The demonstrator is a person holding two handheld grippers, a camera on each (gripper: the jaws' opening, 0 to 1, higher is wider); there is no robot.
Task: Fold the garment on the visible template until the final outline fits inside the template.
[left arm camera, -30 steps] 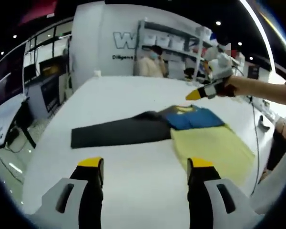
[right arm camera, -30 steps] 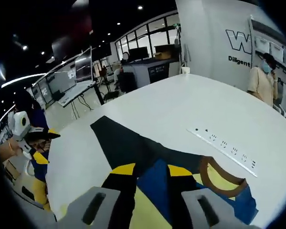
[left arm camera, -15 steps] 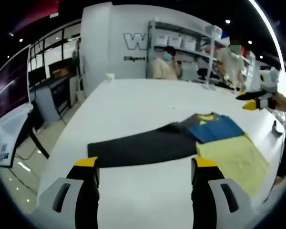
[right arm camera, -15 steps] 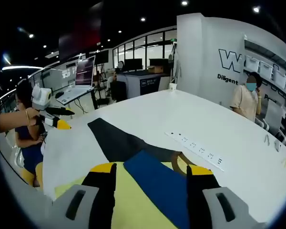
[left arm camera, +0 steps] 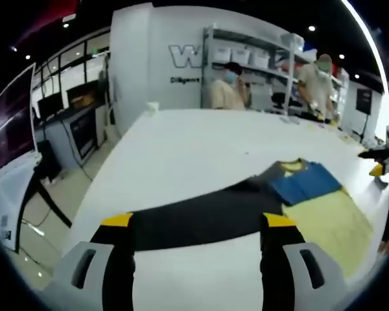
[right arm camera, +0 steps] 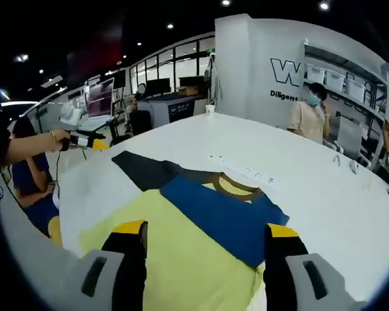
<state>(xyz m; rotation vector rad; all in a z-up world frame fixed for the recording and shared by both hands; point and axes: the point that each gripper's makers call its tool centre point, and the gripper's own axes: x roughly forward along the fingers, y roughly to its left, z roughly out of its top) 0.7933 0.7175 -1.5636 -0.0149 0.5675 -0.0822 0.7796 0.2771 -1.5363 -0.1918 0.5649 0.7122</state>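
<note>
Left gripper [left arm camera: 198,223]: jaws standing wide apart, holding nothing, hovering above the table [left arm camera: 181,139].
Right gripper [right arm camera: 207,230]: jaws spread wide, nothing between them, hanging over the garment's yellow body.
Garment [left arm camera: 246,207]: lying flat on the white table; in the left gripper view its dark sleeve is stretching across just ahead of both yellow jaw tips, with the blue yoke and yellow body trailing off to the right of the right jaw.
Garment, right gripper view [right arm camera: 201,220]: yellow body is lying directly between and under the jaws; the blue chest band and brown collar are sitting just ahead of the tips; the dark sleeve is reaching away ahead and to the left.
Other gripper: the left gripper is showing far left in the right gripper view, held in a hand, well clear of the garment's sleeve end.
Power strip [right arm camera: 243,173]: a long white strip is lying on the table just beyond the collar.
Bystander [right arm camera: 306,116]: a person is standing past the table's far edge.
</note>
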